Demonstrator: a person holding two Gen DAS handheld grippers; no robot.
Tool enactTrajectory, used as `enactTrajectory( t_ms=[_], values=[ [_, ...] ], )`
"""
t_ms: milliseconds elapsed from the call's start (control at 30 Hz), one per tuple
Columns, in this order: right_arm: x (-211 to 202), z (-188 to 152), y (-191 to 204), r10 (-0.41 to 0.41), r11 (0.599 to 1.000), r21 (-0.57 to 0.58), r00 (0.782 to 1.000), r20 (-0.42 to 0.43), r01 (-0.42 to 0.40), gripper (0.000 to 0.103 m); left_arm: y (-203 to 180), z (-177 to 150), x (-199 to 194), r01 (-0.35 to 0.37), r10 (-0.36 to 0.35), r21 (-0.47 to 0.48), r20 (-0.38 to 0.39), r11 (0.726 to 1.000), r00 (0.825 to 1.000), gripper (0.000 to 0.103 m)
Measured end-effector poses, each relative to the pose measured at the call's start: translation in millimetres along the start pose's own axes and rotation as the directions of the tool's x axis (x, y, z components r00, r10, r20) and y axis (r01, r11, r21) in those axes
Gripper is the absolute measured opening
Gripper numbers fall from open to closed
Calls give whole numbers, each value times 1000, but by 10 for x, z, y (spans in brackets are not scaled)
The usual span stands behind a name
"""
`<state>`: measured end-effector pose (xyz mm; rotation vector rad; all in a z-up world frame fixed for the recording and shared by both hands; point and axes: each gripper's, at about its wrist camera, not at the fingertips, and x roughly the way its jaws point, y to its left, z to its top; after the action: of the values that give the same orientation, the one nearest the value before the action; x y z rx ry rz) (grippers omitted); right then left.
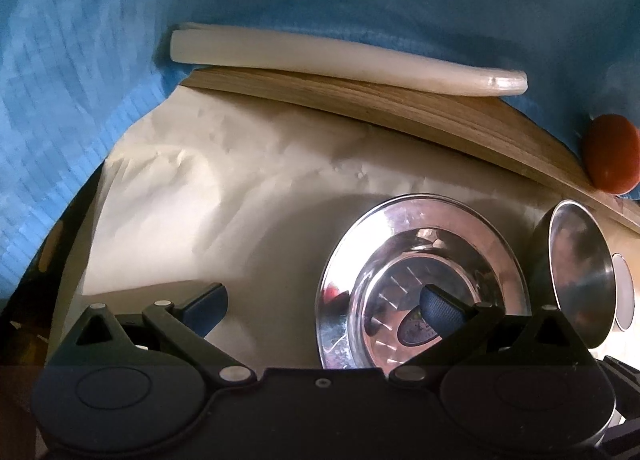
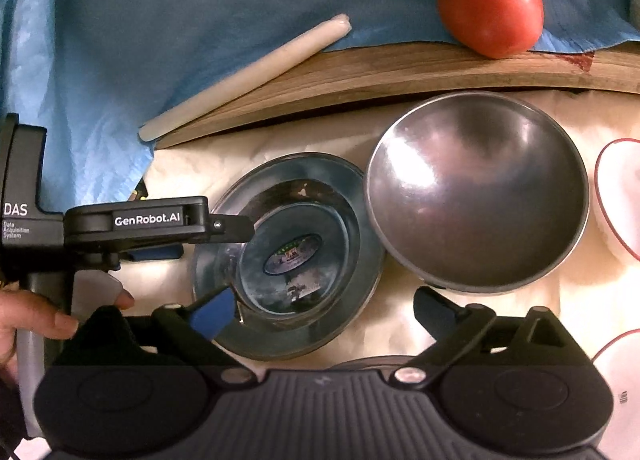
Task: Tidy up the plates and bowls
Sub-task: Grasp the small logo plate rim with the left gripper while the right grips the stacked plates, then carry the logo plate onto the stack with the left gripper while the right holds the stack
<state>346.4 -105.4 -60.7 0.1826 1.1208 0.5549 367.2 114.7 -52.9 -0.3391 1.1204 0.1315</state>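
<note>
The right gripper (image 2: 320, 312) is hanging over a pale sheet (image 2: 400, 324) with its jaws standing wide apart and nothing between the pads. Its left blue pad is overlapping the near rim of a steel plate (image 2: 360, 260), which is carrying a smaller steel dish (image 2: 292, 256) with an oval sticker. The left gripper (image 2: 224, 236), held by a hand (image 2: 36, 320), is reaching in side-on, its finger tip lying over the plate's left rim. A steel bowl (image 2: 480, 196) is sitting just beside the plate. White red-rimmed dishes (image 2: 616, 200) are showing at the right edge. A tomato (image 2: 490, 2) and a pale stick (image 2: 248, 74) are resting by a wooden board (image 2: 360, 72) against blue cloth (image 2: 160, 20).
</note>
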Motion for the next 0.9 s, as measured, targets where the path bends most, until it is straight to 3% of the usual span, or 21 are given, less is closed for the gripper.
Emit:
enactTrajectory(
  t_ms=[167,300,467,700,900],
  values=[
    [21,3,2,-13,1000,2,1000,-4,13,87,-34,2,-3,-3,3,16,9,1000,1000,101],
    [35,-6,5,-21,1000,-5,1000,-14,21,82,-84,-26,-11,-7,6,53,7,999,1000,91],
    [60,-3,38,-26,1000,-18,999,-22,25,67,-76,-46,-43,5,-5,49,16,999,1000,73],
    [60,-12,73,-28,999,-40,999,-17,27,51,-15,-86,-108,49,-49,22,27,999,998,37],
    [35,-43,65,-53,997,-57,999,-11,52,38,6,-140,-150,37,-37,8,46,999,998,22]
  ],
)
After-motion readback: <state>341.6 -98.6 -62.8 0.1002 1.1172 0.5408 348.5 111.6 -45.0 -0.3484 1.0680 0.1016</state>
